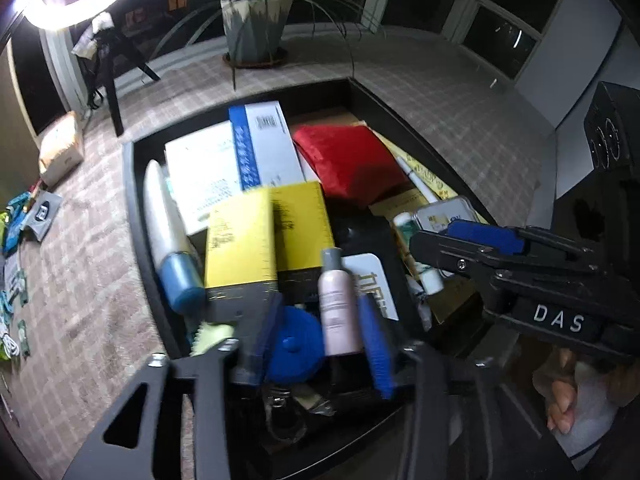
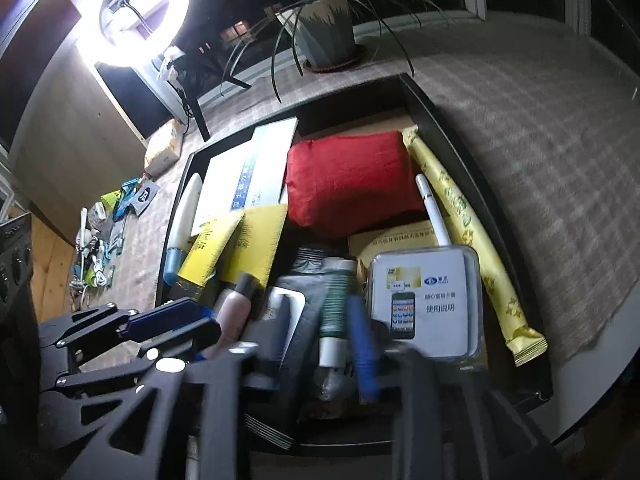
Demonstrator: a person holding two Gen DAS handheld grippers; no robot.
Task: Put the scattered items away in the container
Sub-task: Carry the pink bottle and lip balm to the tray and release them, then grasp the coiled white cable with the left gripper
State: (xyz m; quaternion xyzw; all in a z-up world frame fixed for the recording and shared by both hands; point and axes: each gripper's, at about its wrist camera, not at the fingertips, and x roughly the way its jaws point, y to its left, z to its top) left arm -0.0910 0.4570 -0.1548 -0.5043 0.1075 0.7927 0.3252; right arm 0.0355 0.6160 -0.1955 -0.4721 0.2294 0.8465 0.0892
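Note:
A black tray (image 1: 132, 208) on the table holds many items: a red pouch (image 1: 348, 160), yellow boxes (image 1: 256, 240), white boxes (image 1: 224, 168), a white tube with a blue cap (image 1: 168, 236). My left gripper (image 1: 320, 344) hovers over the tray's near end, open, with a pink bottle (image 1: 338, 312) and a blue round lid (image 1: 296, 344) lying between its fingers. My right gripper (image 2: 320, 340) is open over the tray (image 2: 500, 200), a green-striped tube (image 2: 336, 308) between its fingers, a white card case (image 2: 428, 304) beside it. The right gripper also shows in the left wrist view (image 1: 472, 240).
Several small packets and cables (image 2: 100, 240) lie scattered on the checked tablecloth left of the tray. A tissue pack (image 1: 60, 148), a potted plant (image 1: 256, 28) and a ring light (image 2: 136, 12) on a stand are at the back. Windows lie behind.

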